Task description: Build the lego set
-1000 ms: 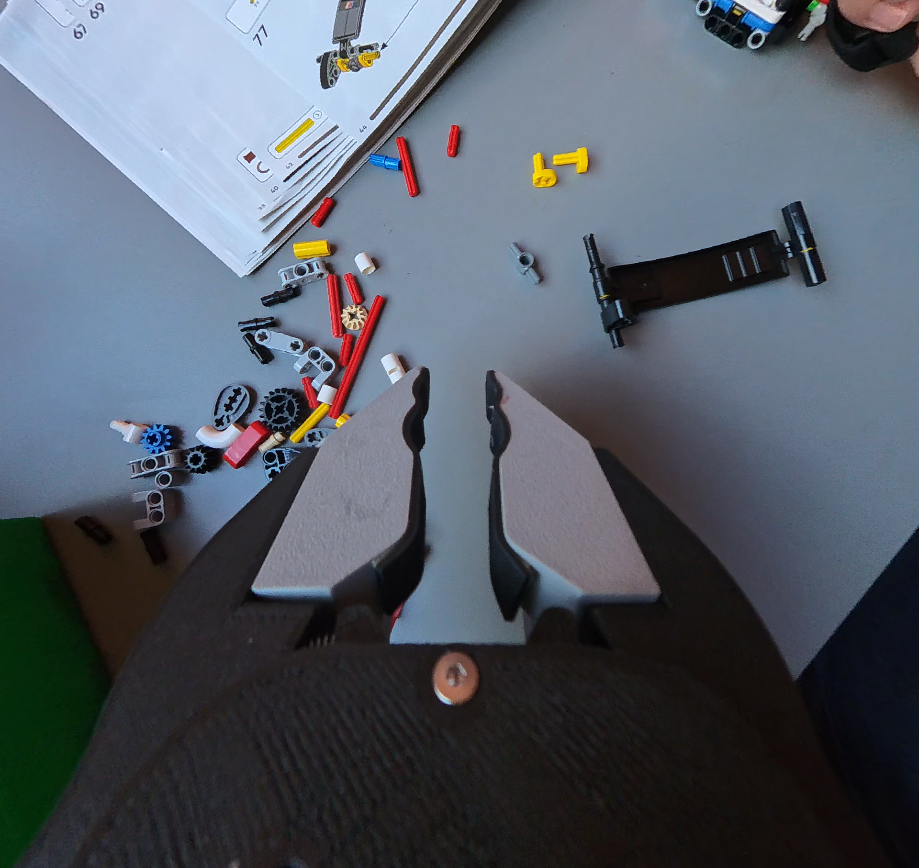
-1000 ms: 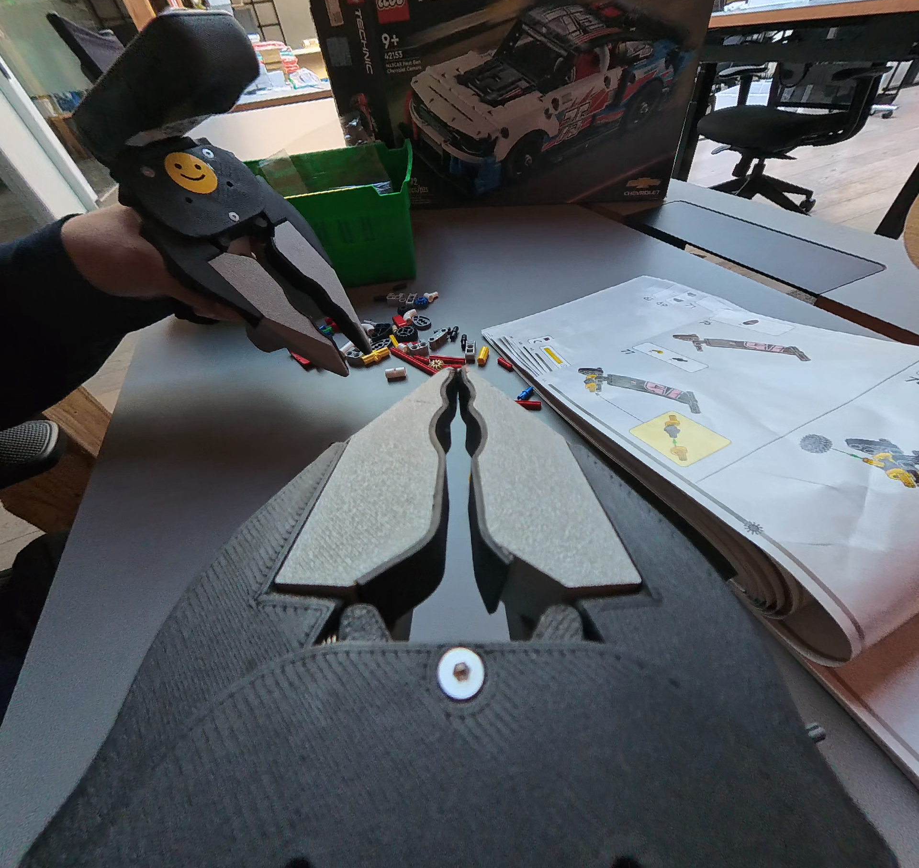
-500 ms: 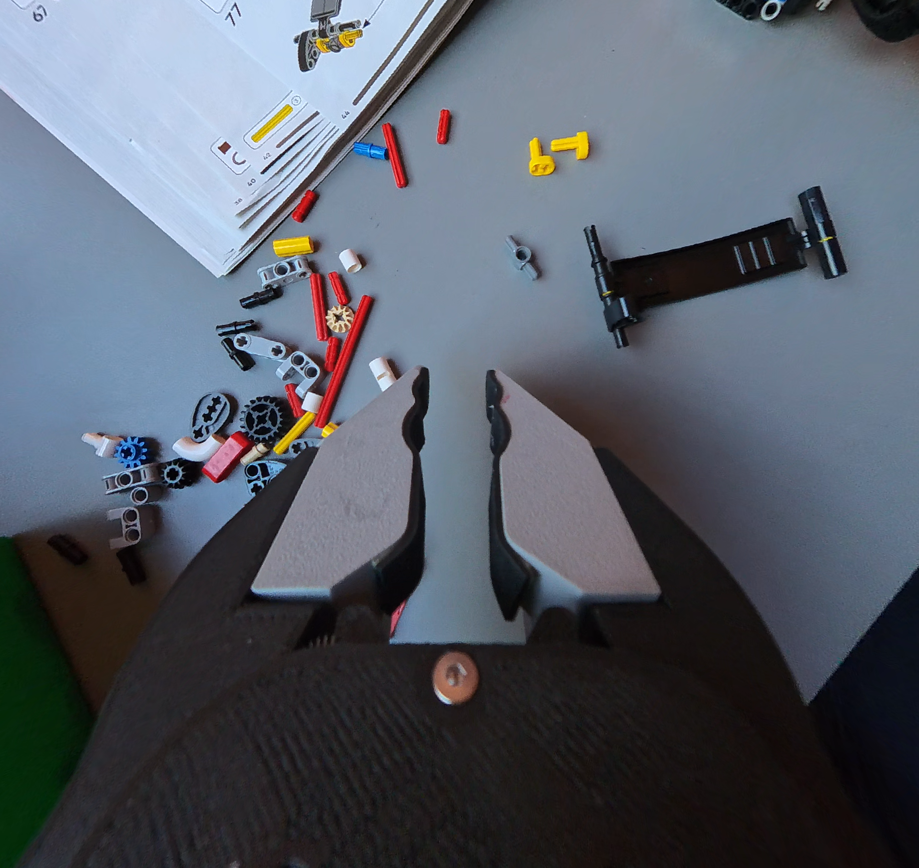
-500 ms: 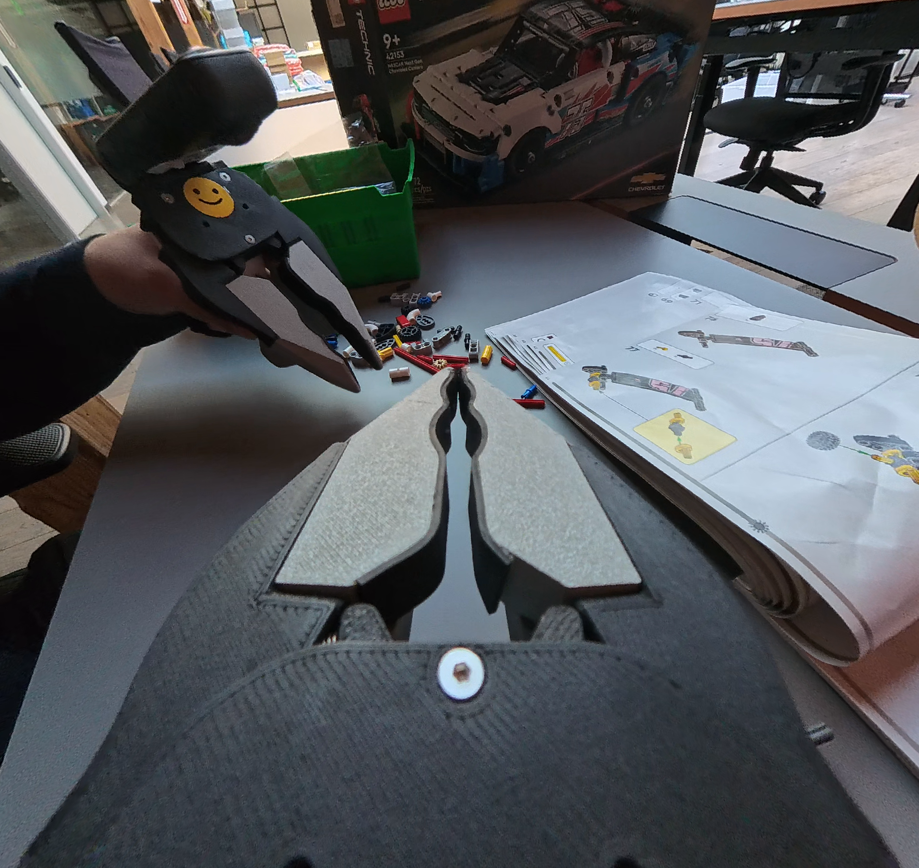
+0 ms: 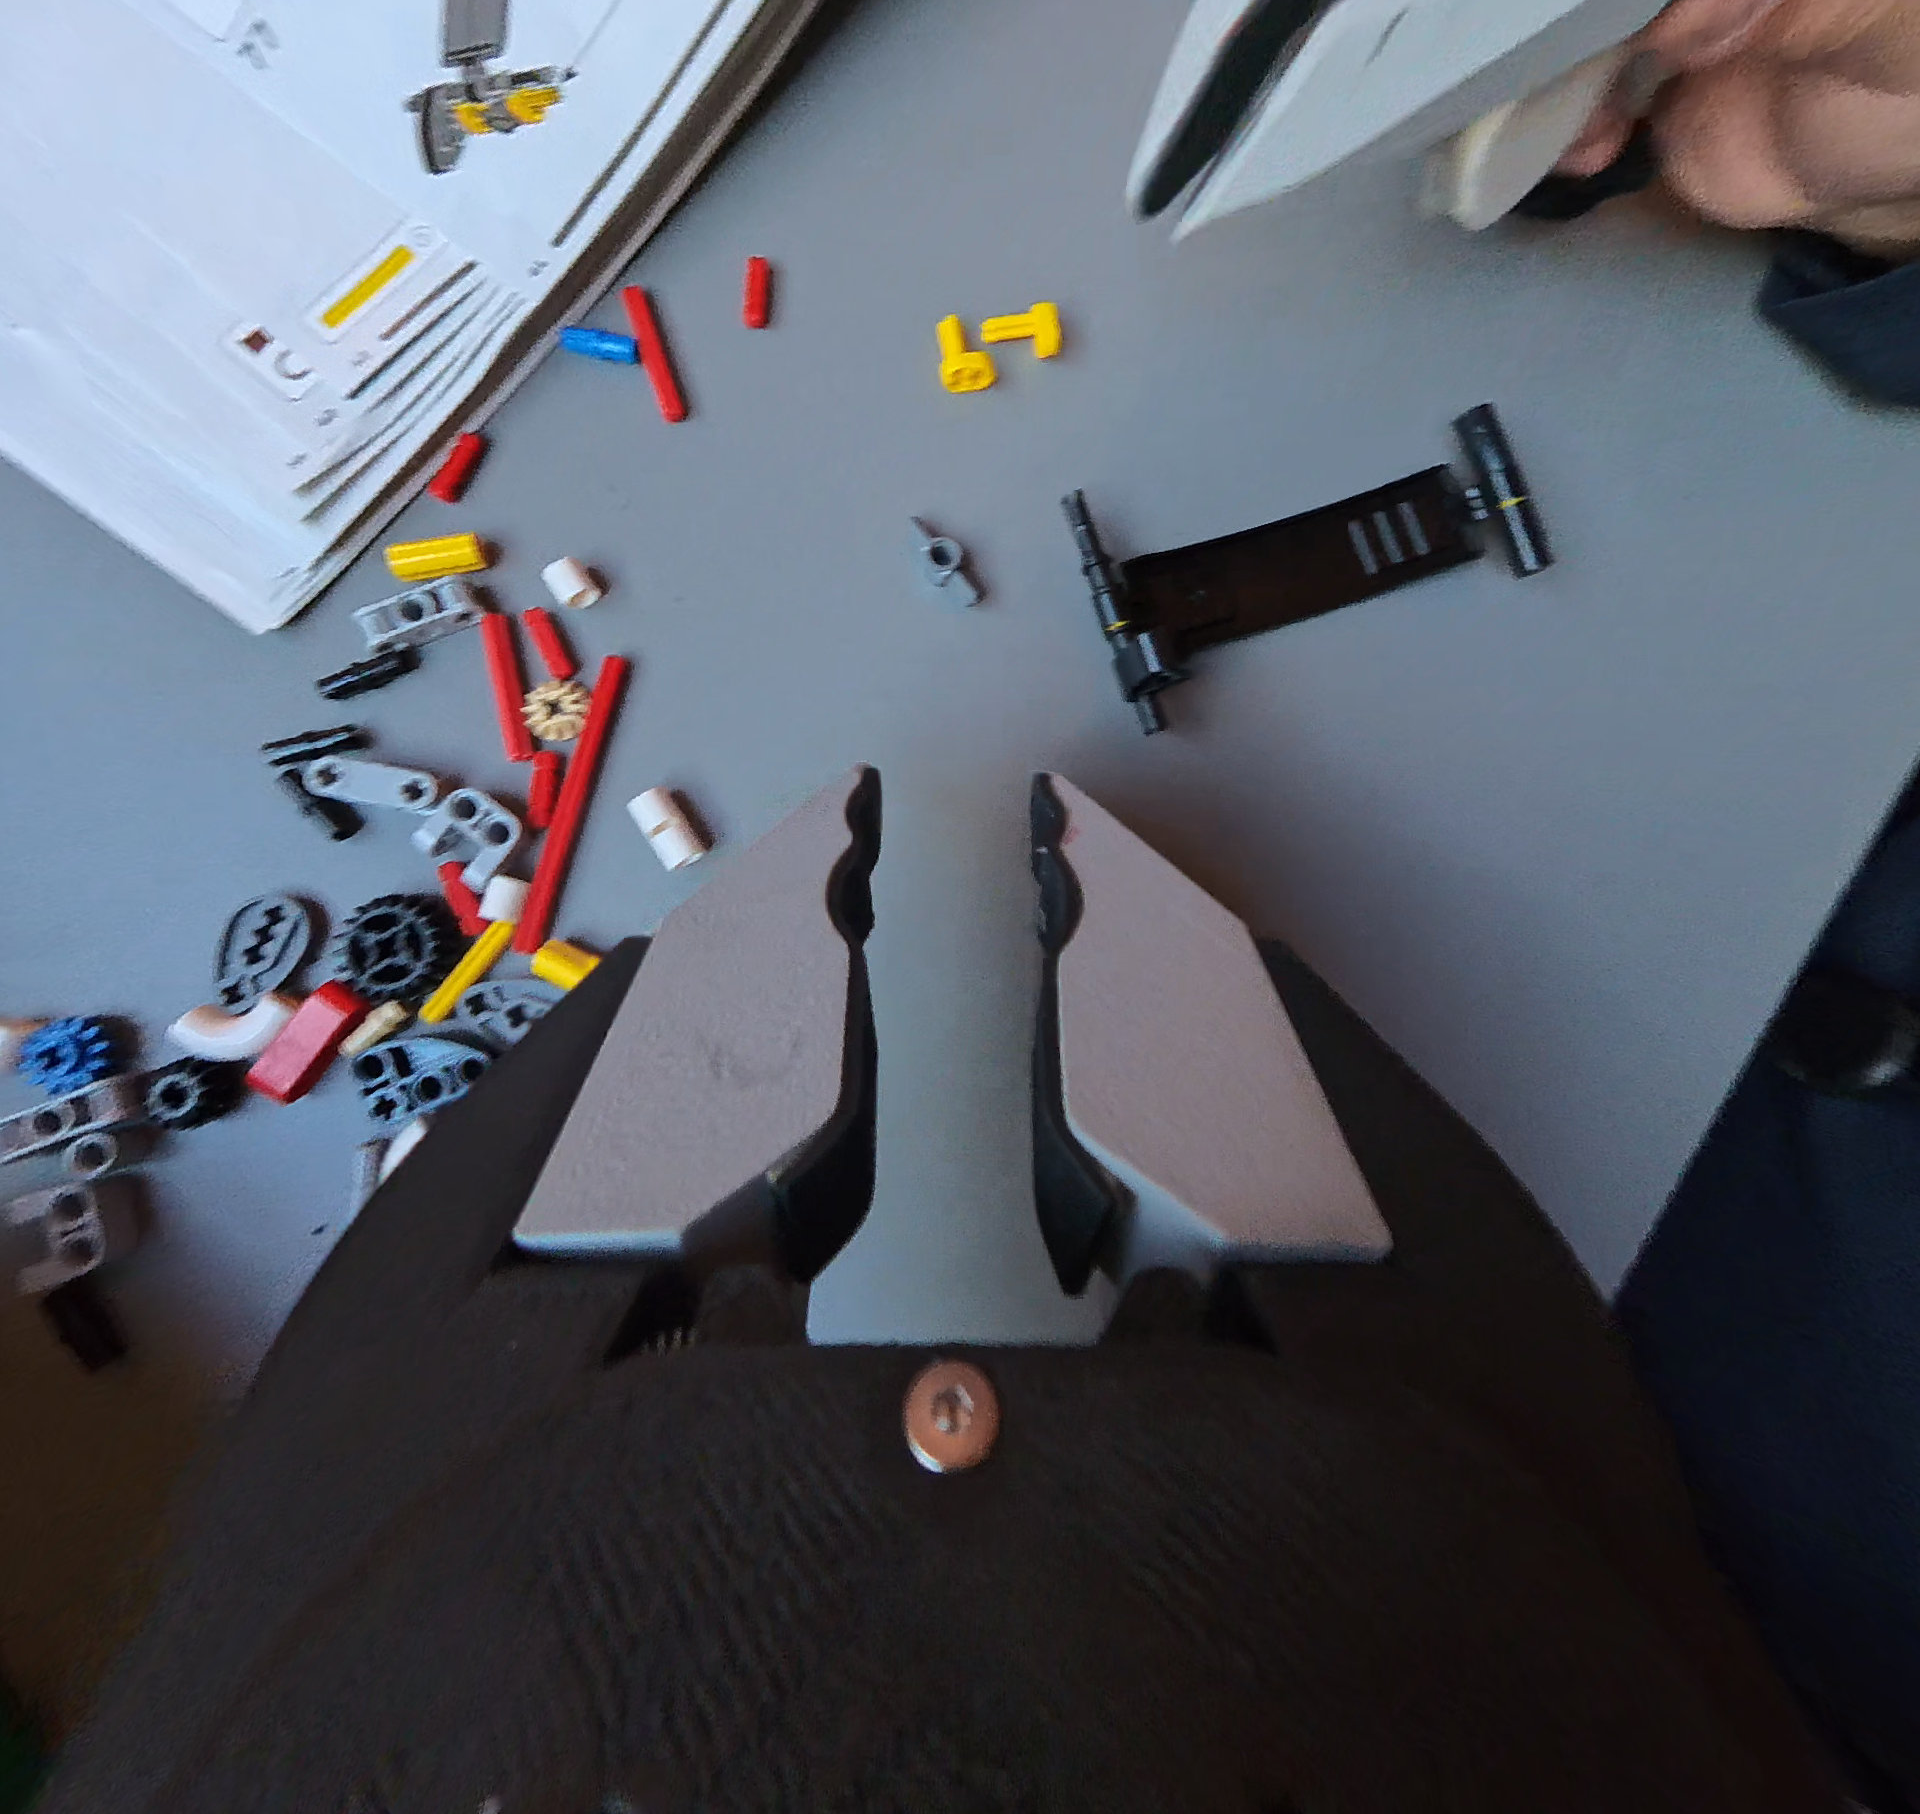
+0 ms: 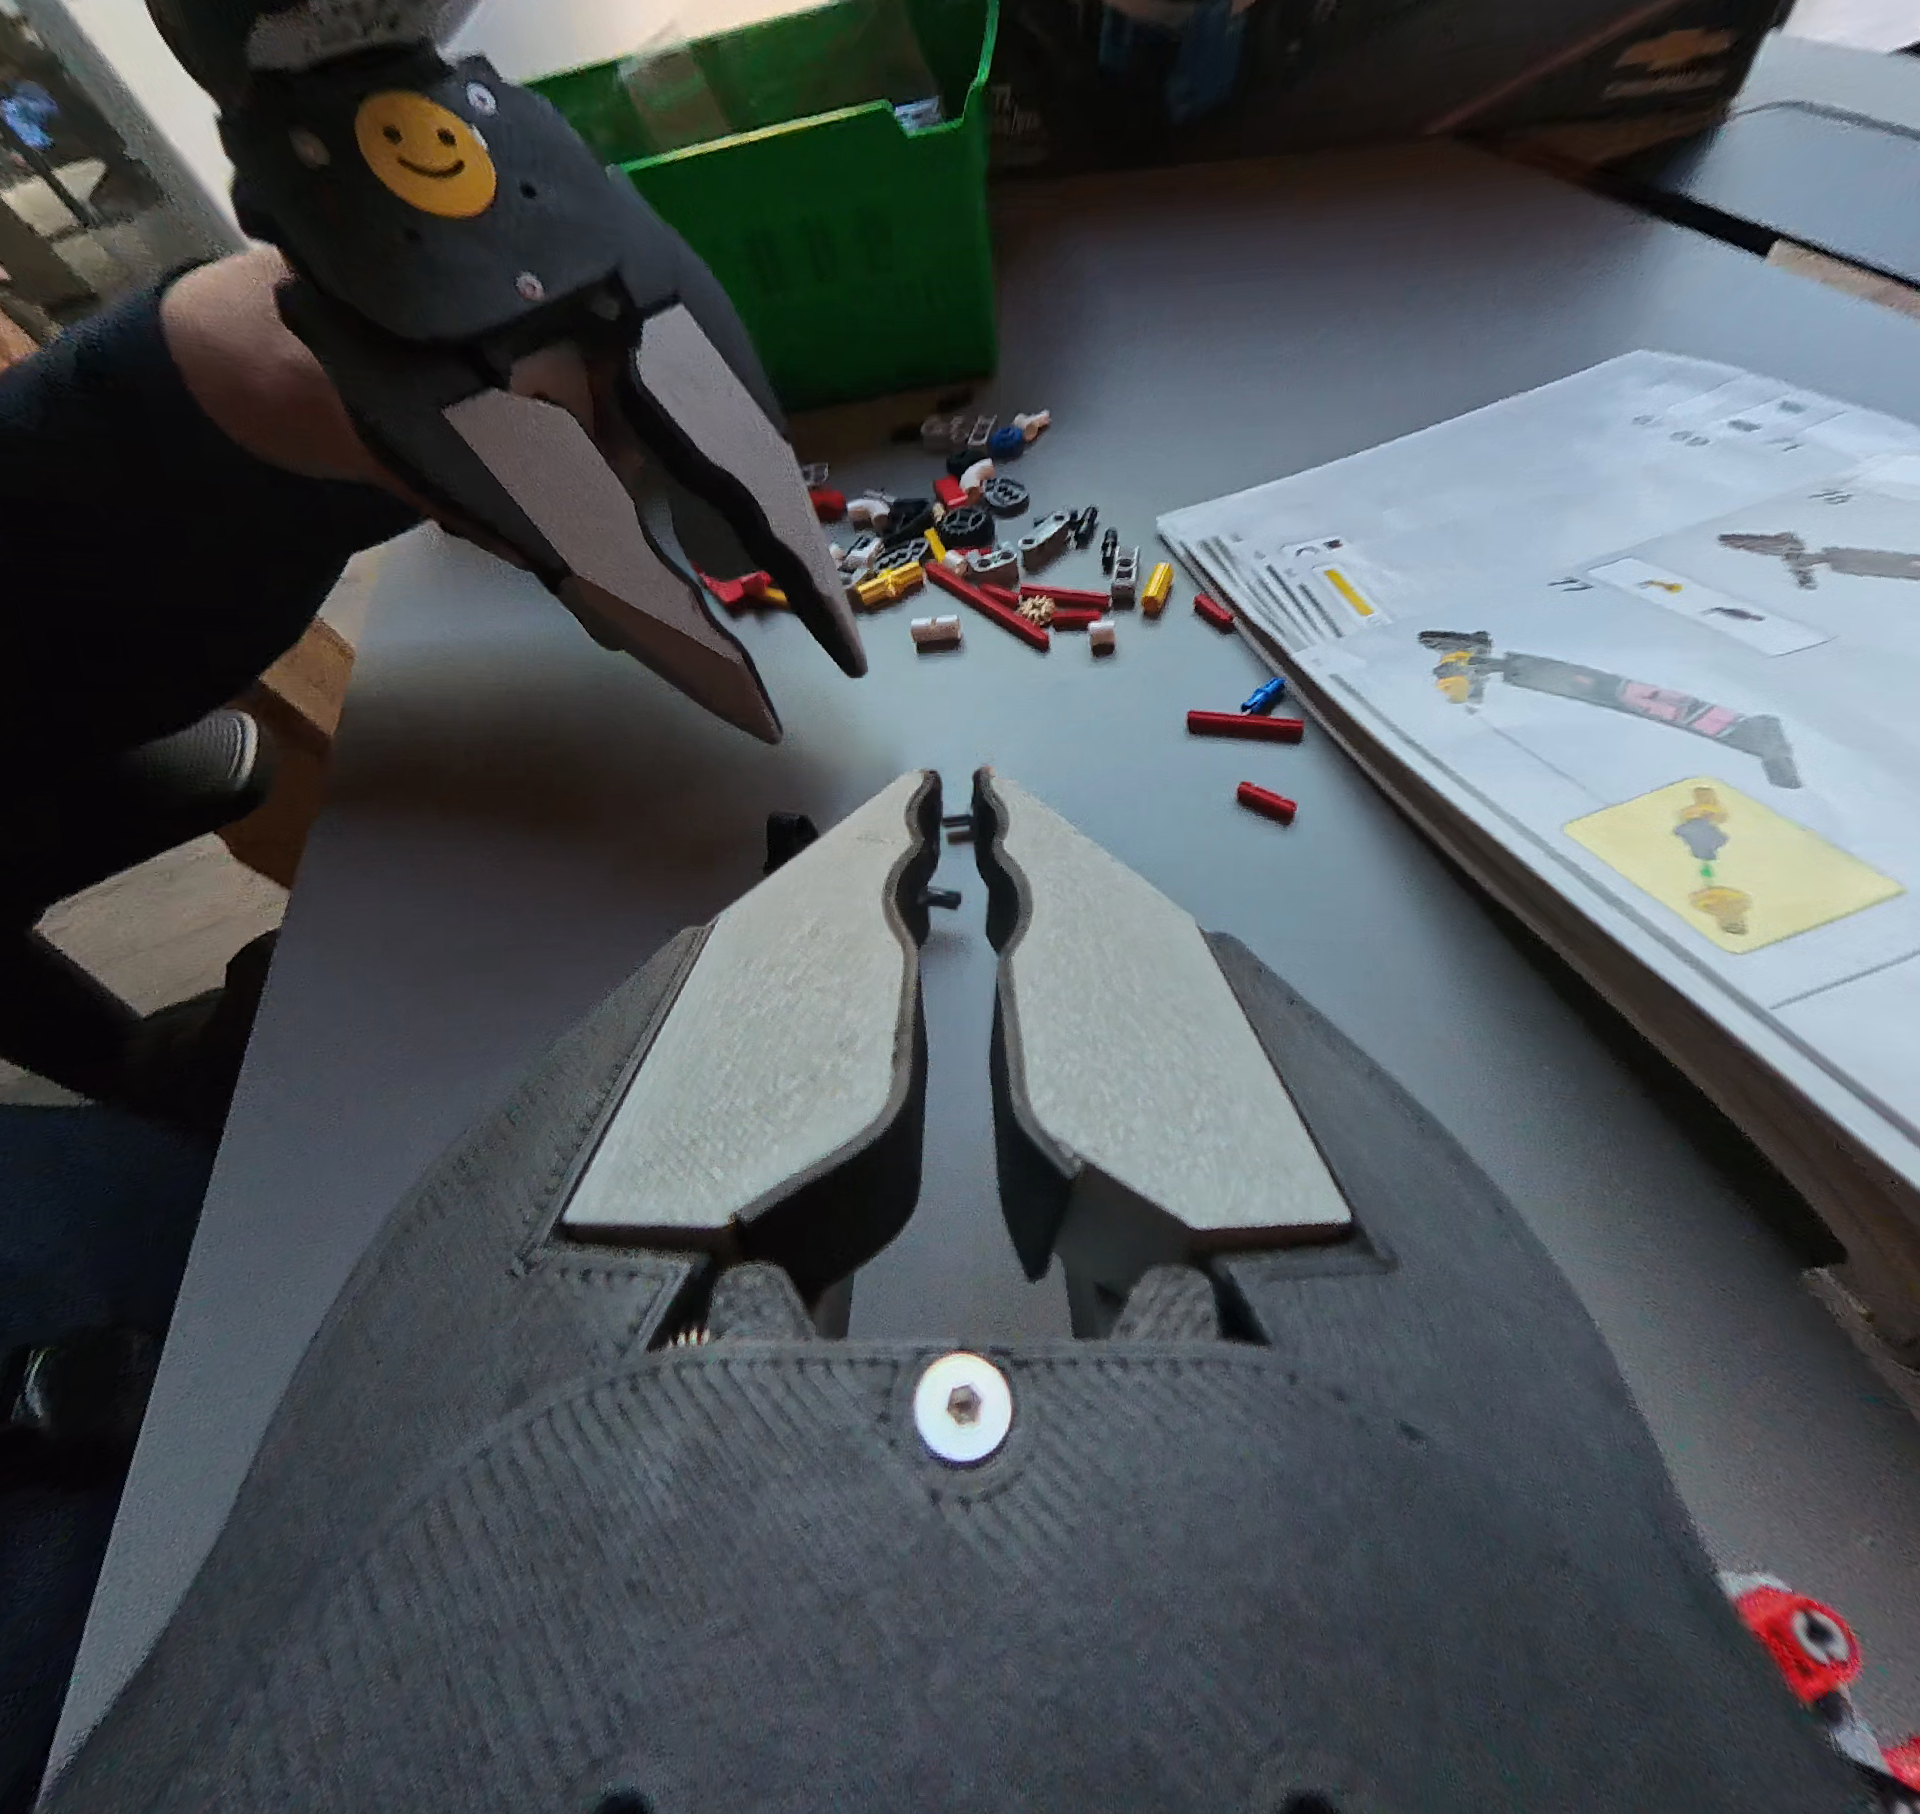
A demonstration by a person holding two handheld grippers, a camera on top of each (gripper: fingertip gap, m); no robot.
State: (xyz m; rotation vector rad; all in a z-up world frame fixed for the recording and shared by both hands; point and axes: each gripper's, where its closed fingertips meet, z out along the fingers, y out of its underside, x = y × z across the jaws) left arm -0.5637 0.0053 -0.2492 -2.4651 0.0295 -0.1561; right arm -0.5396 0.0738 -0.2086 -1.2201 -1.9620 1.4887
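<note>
My left gripper (image 5: 956, 788) is open and empty, hovering over bare grey table (image 5: 1351, 933) beside a pile of small loose pieces (image 5: 468, 829). A white sleeve piece (image 5: 670, 829) lies just left of its left fingertip. A flat black assembly with axle pins (image 5: 1309, 559) lies ahead to the right. My right gripper (image 6: 956, 788) has its fingertips parted by a narrow slit with nothing pressed between them. Parts of the black assembly (image 6: 788, 832) on the table show beside and through that slit. The right gripper also shows in the left wrist view (image 5: 1158, 216), and the left gripper in the right wrist view (image 6: 816, 699).
An open instruction booklet (image 5: 312, 154) lies along one side, also seen in the right wrist view (image 6: 1610, 673). A green bin (image 6: 831, 237) and a large printed box (image 6: 1351, 19) stand at the back. Two yellow pieces (image 5: 997, 346) and a small grey connector (image 5: 943, 559) lie apart. Spacing between my two grippers at the tips: around 9 cm.
My left gripper's fingers spread a little wider. My right gripper moved forward and down toward the black assembly, and its touching fingertips parted slightly. The views are now motion-blurred.
</note>
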